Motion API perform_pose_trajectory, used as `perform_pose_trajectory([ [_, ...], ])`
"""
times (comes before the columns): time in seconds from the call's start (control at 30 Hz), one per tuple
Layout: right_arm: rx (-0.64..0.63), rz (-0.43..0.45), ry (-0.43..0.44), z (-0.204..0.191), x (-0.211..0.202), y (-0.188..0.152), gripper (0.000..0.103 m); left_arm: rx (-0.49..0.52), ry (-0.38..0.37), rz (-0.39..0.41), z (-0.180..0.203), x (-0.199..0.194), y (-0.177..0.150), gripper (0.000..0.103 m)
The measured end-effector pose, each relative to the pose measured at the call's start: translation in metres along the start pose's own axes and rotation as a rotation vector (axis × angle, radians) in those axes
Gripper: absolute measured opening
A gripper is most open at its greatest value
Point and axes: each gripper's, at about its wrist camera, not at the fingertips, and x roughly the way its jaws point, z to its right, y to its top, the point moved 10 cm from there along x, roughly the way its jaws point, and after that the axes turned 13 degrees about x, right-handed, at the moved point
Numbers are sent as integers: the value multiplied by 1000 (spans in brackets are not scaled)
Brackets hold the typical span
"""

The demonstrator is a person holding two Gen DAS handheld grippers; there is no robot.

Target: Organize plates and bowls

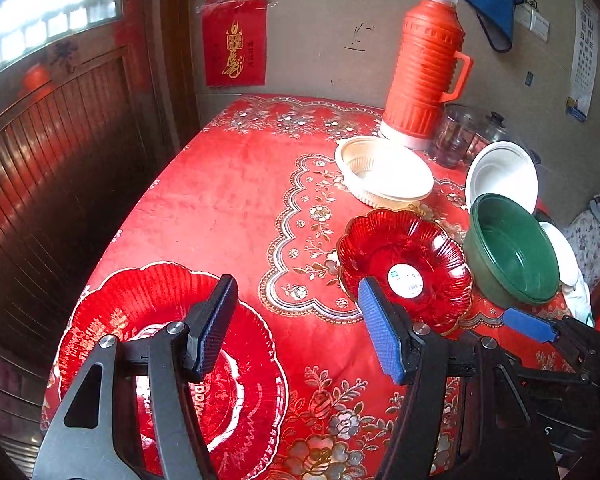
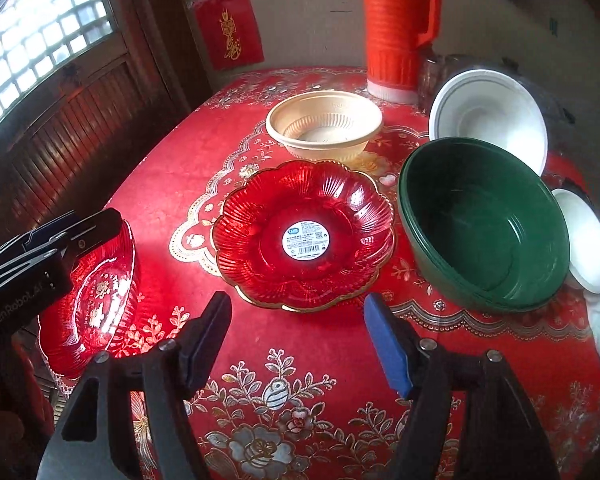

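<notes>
Now, your left gripper (image 1: 296,328): fingers spread wide with nothing between them, hovering above the desk's near-left part; its black body also shows at the left edge of the right wrist view (image 2: 48,256).
Your right gripper (image 2: 298,340): fingers wide apart and empty, poised over the cloth just short of the flower plate; one blue pad of it pokes in at the right of the left wrist view.
Flat plate (image 1: 112,320): red, scalloped, with white lettering, lying at the near-left corner of the desk, partly under your left gripper's black finger in that view.
Flower plate (image 2: 304,236): red ribbed glass with a gold rim and a round white sticker at its centre, resting mid-desk, just beside the green bowl.
Green bowl (image 2: 484,220): deep, upright, to the right of the flower plate; looks like more than one nested, though you cannot be sure.
Cream bowl (image 2: 324,128): ribbed plastic, upright, behind the flower plate and apart from it.
White bowl (image 2: 488,120): tilted on its side behind the green bowl, mouth facing you.
Small white dish (image 2: 584,236): at the far right, behind the green bowl's rim.
Thermos (image 1: 424,68): orange, standing upright near the wall behind the cream bowl.
Desk (image 1: 228,200): covered in a red floral cloth.
</notes>
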Motion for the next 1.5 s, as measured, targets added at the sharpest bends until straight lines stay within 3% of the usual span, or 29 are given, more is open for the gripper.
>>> perform_pose_trajectory([
  [0.47, 89, -28, -5, 39, 9, 3, 69, 7, -36, -87, 27, 47, 13, 64],
  [0.87, 128, -66, 7, 43, 36, 9, 69, -7, -52, -193, 38, 98, 14, 64],
  [1.5, 175, -61, -35, 50, 63, 28, 69, -58, -67, -276, 39, 144, 14, 64],
])
